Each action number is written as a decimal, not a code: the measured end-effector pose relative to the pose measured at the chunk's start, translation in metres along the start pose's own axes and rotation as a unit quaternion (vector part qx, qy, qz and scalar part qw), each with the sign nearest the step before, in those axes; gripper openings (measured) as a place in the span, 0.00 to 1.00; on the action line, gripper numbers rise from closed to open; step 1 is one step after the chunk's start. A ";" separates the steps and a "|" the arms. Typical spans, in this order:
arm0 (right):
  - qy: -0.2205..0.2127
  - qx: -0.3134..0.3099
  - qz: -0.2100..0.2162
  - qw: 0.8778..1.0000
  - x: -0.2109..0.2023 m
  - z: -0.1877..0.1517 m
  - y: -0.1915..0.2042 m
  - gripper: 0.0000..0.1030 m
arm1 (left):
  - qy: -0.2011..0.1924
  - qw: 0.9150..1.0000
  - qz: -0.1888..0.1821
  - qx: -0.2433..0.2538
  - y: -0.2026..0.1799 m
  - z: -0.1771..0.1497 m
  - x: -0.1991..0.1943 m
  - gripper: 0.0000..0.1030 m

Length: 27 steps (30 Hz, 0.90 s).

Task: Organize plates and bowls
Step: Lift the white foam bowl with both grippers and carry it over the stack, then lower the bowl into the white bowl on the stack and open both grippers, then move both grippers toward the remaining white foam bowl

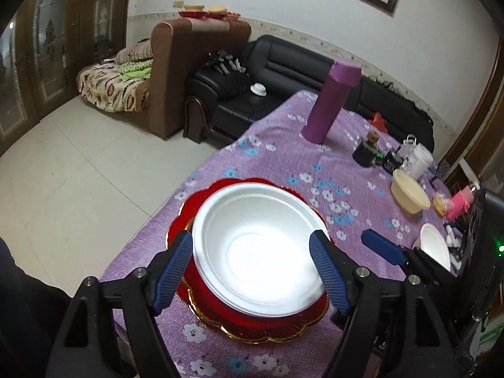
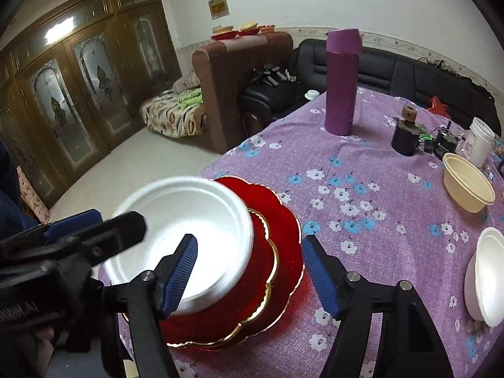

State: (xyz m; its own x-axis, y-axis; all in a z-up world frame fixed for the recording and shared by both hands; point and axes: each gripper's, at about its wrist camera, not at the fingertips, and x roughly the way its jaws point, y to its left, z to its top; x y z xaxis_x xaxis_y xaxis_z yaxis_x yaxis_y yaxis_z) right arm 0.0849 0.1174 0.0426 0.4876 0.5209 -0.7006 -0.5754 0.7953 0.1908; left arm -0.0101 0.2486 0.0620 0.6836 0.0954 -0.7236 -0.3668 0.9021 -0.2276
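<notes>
Table (image 1: 277, 145), purple floral cloth, filling the centre and right of both frames; at its near edge, a white foam bowl (image 1: 261, 255) seated on a stack of red scalloped plates with gold rims (image 1: 252, 324), lower centre in the left wrist view, lower left in the right wrist view; left claw (image 1: 252, 271) spread wide, its blue pads (image 1: 171, 271) flanking the white bowl at either side of the rim, contact not certain, nothing clamped; right claw (image 2: 249, 271) likewise wide apart, one pad over the white bowl's rim, the other over the cloth beside the red plates, nothing in its grasp; cream bowl (image 2: 467, 186) at the right of the frame, well apart from the stack; second white foam bowl (image 2: 486, 274) at the lower right edge; tall purple flask (image 2: 341, 83) upright toward the far side of the table; small dark bottle (image 2: 404, 135) and white tub (image 2: 478, 145) near the cream bowl; black sofa (image 1: 283, 72) beyond the table.
</notes>
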 end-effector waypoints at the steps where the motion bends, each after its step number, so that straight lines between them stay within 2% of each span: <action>1: -0.003 0.003 0.001 1.000 -0.003 -0.001 -0.002 0.73 | -0.004 1.000 -0.003 -0.003 0.000 0.000 -0.003 0.77; 6: -0.002 0.032 0.006 0.999 -0.014 -0.009 -0.017 0.75 | -0.007 0.999 -0.024 -0.019 0.004 -0.001 -0.012 0.78; 9: -0.005 0.039 0.010 0.999 -0.021 -0.013 -0.022 0.76 | -0.010 1.000 -0.021 -0.018 0.003 -0.002 -0.010 0.79; 12: -0.003 0.038 0.004 0.999 -0.021 -0.012 -0.023 0.75 | 0.009 0.999 -0.022 -0.032 0.007 -0.007 -0.003 0.79; 17: -0.006 0.057 0.033 0.998 -0.033 -0.023 -0.022 0.75 | -0.025 0.999 -0.016 -0.031 0.007 -0.022 -0.023 0.80; 19: -0.013 0.068 0.039 0.997 -0.041 -0.036 -0.025 0.75 | -0.031 0.999 -0.009 -0.030 0.001 -0.030 -0.026 0.83; 22: -0.020 0.079 0.037 0.996 -0.049 -0.056 -0.035 0.75 | -0.017 0.999 -0.020 -0.024 -0.013 -0.039 -0.023 0.83; 27: -0.011 0.123 0.026 0.992 -0.061 -0.080 -0.076 0.75 | 0.002 1.000 -0.029 -0.003 -0.044 -0.052 -0.017 0.83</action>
State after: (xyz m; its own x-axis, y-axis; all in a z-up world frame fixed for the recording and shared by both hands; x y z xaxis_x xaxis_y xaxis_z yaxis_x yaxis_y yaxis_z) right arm 0.0459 0.0001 0.0158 0.4779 0.5679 -0.6702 -0.4234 0.8174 0.3907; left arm -0.0383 0.1857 0.0505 0.7012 0.0403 -0.7118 -0.3297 0.9036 -0.2736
